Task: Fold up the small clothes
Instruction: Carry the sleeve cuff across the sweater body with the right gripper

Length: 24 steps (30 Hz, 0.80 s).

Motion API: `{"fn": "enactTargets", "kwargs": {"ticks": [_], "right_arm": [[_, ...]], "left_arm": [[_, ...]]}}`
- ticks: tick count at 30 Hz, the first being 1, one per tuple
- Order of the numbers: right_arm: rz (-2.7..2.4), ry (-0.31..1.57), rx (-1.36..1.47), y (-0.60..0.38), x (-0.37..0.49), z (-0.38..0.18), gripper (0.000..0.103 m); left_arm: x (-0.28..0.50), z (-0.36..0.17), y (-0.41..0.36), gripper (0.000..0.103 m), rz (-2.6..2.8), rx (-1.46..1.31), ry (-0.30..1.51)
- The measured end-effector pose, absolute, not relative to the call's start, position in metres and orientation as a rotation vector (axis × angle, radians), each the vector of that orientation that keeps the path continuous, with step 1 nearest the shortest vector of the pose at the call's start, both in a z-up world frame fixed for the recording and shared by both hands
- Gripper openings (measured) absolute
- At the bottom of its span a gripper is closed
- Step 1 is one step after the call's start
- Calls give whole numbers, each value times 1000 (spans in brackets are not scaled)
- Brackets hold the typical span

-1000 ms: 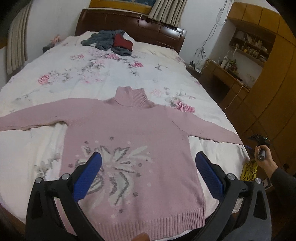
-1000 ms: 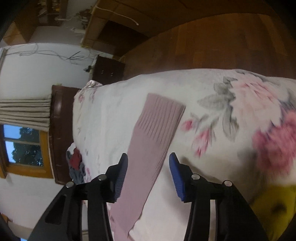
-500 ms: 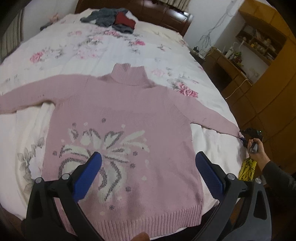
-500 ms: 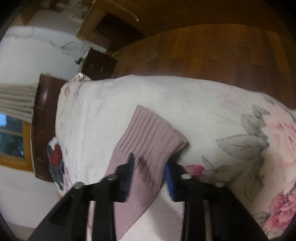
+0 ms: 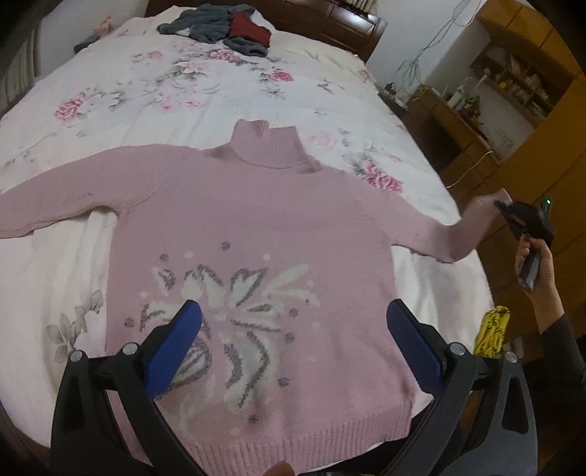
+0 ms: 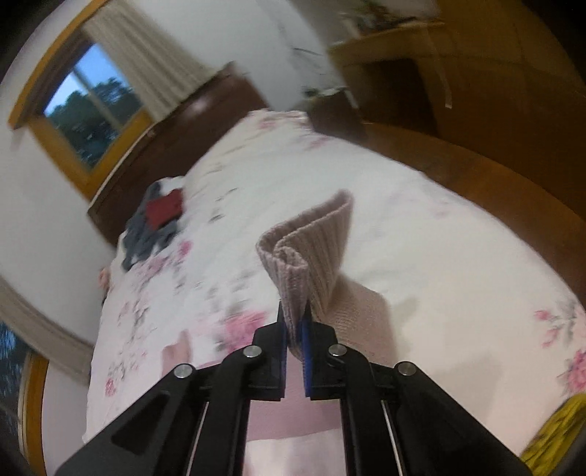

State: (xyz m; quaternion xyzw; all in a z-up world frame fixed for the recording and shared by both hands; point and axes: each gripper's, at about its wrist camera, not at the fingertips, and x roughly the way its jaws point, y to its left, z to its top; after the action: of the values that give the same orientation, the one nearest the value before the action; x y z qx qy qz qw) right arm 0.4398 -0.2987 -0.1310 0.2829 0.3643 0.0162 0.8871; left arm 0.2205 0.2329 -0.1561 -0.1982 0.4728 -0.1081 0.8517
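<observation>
Meanwhile grey/red clothes pile (image 5: 223,29) lies near headboard (image 5: 329,22), well apart from sweater (image 5: 256,234).

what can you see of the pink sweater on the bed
The pink knitted turtleneck sweater lies front up, flat on the white floral bedspread, with a ribbed collar and hem and a white-and-grey flower pattern on the chest. One sleeve stretches flat across the bed; the other's ribbed cuff is lifted, pinched in the right claw. The open left claw hovers over its lower half.
</observation>
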Motion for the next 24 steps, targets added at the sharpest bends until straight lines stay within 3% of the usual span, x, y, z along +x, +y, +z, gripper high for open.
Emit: {"fn": "enactTargets", "kwargs": {"ticks": [8, 20, 22, 24], "right_arm": [[142, 787, 435, -160, 442, -130, 6], [204, 969, 56, 9, 432, -271, 6], [223, 1012, 7, 21, 427, -294, 12], [261, 1007, 6, 20, 410, -305, 27]], "left_arm": [[242, -143, 234, 100, -321, -464, 962], [316, -178, 213, 100, -462, -631, 1020], [331, -190, 206, 100, -506, -683, 1050], [350, -204, 198, 100, -539, -748, 1076]]}}
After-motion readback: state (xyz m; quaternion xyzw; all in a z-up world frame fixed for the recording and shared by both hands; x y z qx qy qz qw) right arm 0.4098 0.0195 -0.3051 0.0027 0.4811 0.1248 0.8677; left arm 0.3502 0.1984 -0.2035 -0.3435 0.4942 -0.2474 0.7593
